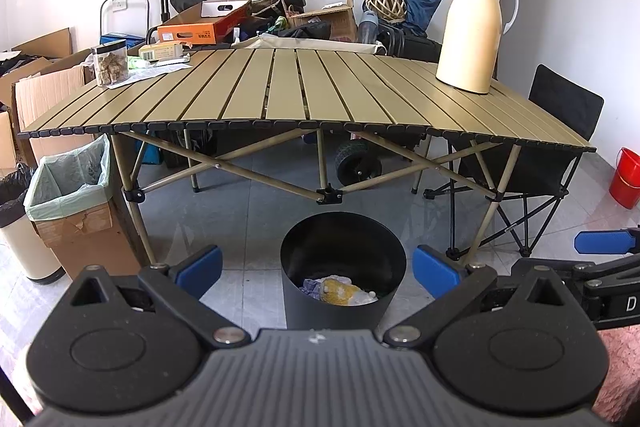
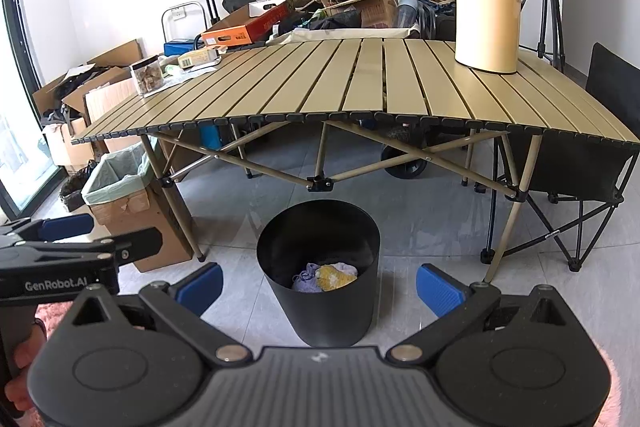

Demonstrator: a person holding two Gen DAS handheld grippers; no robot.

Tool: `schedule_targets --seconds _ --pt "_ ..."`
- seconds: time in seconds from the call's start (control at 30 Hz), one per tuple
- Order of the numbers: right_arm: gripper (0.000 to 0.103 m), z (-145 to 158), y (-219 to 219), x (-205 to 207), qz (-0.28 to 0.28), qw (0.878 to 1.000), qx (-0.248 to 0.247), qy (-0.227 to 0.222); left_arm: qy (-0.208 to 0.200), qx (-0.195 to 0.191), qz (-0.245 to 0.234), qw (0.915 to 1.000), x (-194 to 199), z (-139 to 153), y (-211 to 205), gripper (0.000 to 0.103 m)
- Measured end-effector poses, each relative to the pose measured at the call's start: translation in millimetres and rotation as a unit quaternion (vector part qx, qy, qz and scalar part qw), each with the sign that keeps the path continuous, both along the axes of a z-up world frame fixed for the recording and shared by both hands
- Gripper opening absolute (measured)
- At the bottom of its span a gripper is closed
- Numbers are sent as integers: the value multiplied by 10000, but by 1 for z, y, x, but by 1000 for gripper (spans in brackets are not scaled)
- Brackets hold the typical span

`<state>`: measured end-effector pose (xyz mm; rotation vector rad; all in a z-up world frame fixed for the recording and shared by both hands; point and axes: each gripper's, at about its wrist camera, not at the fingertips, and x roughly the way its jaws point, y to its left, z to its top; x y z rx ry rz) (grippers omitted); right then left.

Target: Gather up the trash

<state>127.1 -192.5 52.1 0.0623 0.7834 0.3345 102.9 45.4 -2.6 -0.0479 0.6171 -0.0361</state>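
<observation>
Several crumpled pieces of trash (image 1: 340, 291), yellow, purple and white, are seen lying at the bottom of the black bin (image 1: 320, 247), which stands on the floor just in front of the folding worktop (image 1: 280, 91). Both grippers are held above and before the bin: the left gripper (image 1: 316, 267) has its blue pads spread wide with nothing between them, and the right gripper (image 2: 320, 285) is likewise spread and empty. The middle of the worktop is seen bare; only a cream jug (image 1: 472, 27), a clear jar (image 1: 110, 63) and some papers and packets (image 1: 160, 61) at the far left corner are left on it. The collecting is judged largely done; whether those papers count as trash cannot be told.
</observation>
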Motion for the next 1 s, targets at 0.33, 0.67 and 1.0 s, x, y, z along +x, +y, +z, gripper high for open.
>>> schedule_targets --seconds 0.33,0.67,1.0 --pt "103 0 0 0 -2 10000 -1 -7 -7 4 3 10000 0 0 0 103" --pt "103 4 1 2 6 10000 0 -31 -22 3 2 10000 0 1 2 103" --pt "103 4 1 4 -7 10000 16 -13 -22 7 -24 10000 2 0 0 103"
